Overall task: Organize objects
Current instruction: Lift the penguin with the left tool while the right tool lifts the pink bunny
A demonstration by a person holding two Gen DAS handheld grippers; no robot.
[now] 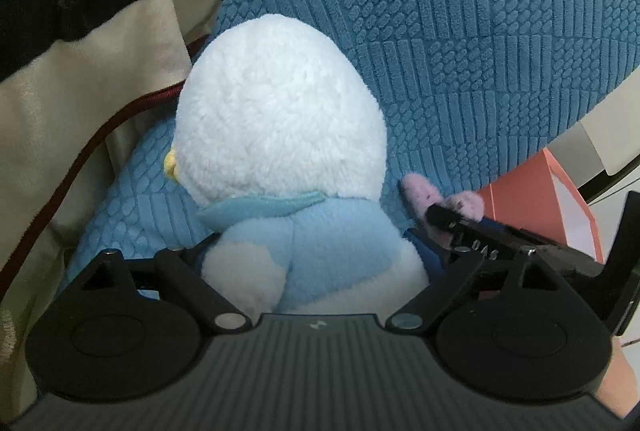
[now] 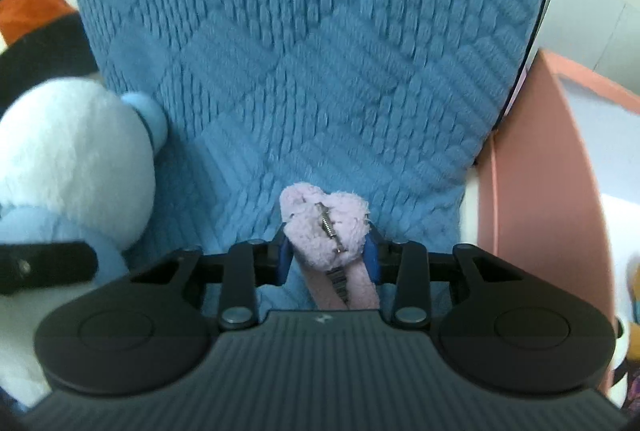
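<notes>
Item: white-and-blue plush toy [image 1: 280, 135], propped against the blue cushion [image 1: 480, 51], sat between the left hand-held gripper's [image 1: 316, 251] spread jaws (contact unclear); right hand-held gripper [image 2: 329, 251] was clamped on a pink fuzzy clip [image 2: 324, 227], best kept pinched firmly while being placed.

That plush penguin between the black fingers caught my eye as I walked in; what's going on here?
A person is tidying soft things with two handheld grippers. The left gripper straddles the plush penguin, which leans against a blue textured cushion; whether its pads press the plush cannot be told. The right gripper is shut on a fuzzy pink hair clip, held against the same cushion. A pink box stands beside it.
</notes>
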